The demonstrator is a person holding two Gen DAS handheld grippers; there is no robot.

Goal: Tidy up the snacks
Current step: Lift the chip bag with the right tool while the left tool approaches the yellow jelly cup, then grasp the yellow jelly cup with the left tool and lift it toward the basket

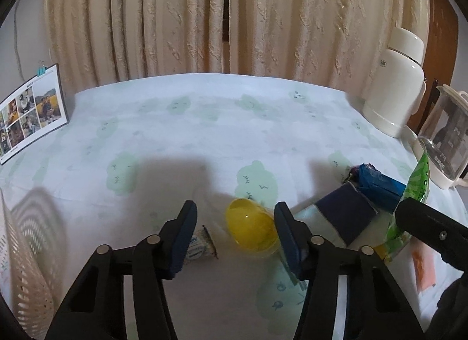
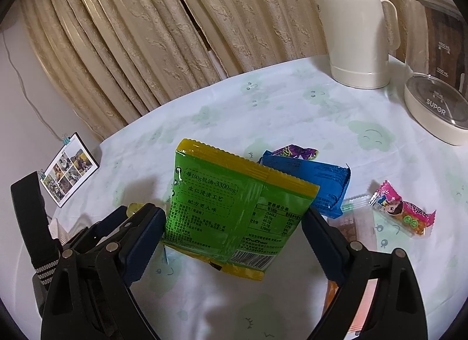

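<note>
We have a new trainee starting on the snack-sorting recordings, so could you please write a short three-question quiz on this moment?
1. True or false: the right gripper holds the green and yellow packet lifted off the table.
2. What lies between the open fingers of the left gripper? A) blue packet B) yellow egg-shaped capsule C) pink candy
3. Which item stands beside the glass jug at the table's far edge?

Key: 1 true; 2 B; 3 the cream thermos.
</note>
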